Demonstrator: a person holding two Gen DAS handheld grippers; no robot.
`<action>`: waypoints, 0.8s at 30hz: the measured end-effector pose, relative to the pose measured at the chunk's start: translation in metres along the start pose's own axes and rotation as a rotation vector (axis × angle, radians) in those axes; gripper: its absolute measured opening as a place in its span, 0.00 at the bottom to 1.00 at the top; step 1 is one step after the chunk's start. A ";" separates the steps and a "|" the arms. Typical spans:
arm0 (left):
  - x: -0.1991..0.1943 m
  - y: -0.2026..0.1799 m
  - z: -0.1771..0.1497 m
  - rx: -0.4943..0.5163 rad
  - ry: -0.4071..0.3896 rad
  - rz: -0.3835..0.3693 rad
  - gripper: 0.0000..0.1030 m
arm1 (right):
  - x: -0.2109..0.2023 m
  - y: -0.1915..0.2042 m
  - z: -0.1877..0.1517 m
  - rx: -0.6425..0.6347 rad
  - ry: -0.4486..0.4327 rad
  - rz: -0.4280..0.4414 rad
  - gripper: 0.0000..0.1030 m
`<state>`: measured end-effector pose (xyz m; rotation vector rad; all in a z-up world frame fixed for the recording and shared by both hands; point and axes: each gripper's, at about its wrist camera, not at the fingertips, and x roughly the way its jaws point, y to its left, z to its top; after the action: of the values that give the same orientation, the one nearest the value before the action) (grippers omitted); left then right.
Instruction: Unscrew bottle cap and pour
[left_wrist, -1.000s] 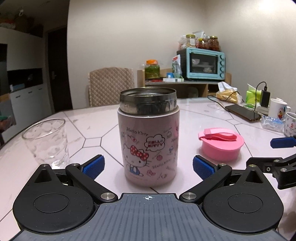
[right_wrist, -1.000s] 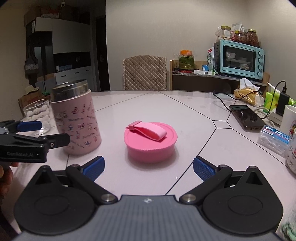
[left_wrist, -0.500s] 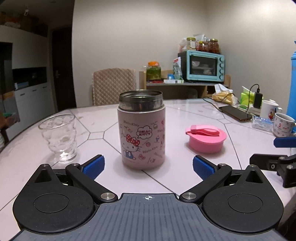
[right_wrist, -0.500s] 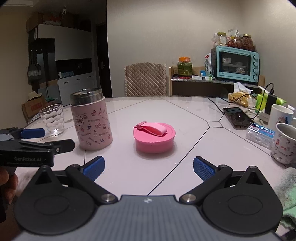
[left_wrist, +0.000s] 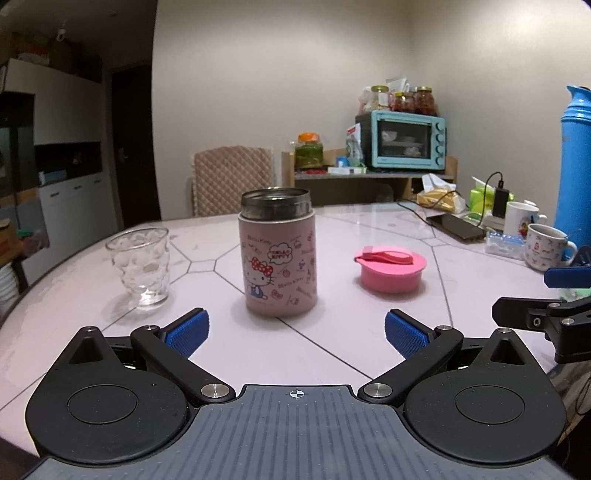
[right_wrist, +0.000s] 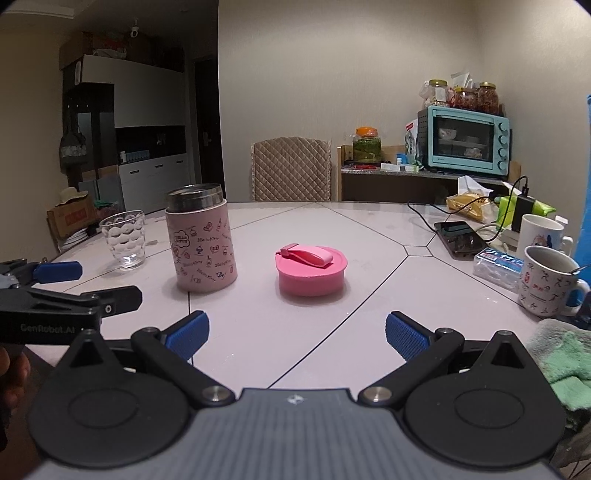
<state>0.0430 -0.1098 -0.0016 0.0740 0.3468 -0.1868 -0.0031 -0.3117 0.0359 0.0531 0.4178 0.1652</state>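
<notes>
**Hanging back from an uncapped flask, both grippers spread and empty**

Holding nothing, the left gripper (left_wrist: 294, 328) sits low at 6 o'clock in its own view, blue fingers (left_wrist: 186, 328) spread wide and level over the table (left_wrist: 332, 343), aimed straight at the pink flask (left_wrist: 277, 254) at 12 o'clock. The pose reads as squared up to the flask's body, with a gap between the pads that looks wide enough to take it.

The right gripper (right_wrist: 297, 330) is likewise spread and empty, low and level, pointing at the pink cap (right_wrist: 311, 270) at 12 o'clock in its view. The left gripper's side shows at its 9 o'clock, so the two tools sit side by side, each facing its own item.

Farther out, the flask stands upright with its steel mouth bare. The cap lies flat, strap up, well apart at the flask's 3 o'clock, probably parked there to keep the pouring side free. The glass (left_wrist: 139, 266) stands at the flask's 9 o'clock, near but not touching, a handy place to receive a pour. I cannot tell whether it holds any liquid.

With the cap off, this fits either a flask about to be poured or one already poured and set down.
</notes>
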 end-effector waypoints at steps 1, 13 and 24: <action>-0.003 0.000 0.000 -0.004 -0.004 -0.003 1.00 | -0.002 0.000 0.000 0.002 -0.003 -0.001 1.00; -0.020 -0.001 0.006 -0.023 -0.021 -0.004 1.00 | -0.015 0.000 0.003 0.017 -0.019 -0.006 1.00; -0.021 0.000 0.007 -0.021 -0.019 -0.011 1.00 | -0.017 0.007 0.000 0.014 -0.009 0.021 1.00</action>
<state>0.0260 -0.1071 0.0126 0.0492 0.3302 -0.1943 -0.0196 -0.3072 0.0431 0.0724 0.4098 0.1828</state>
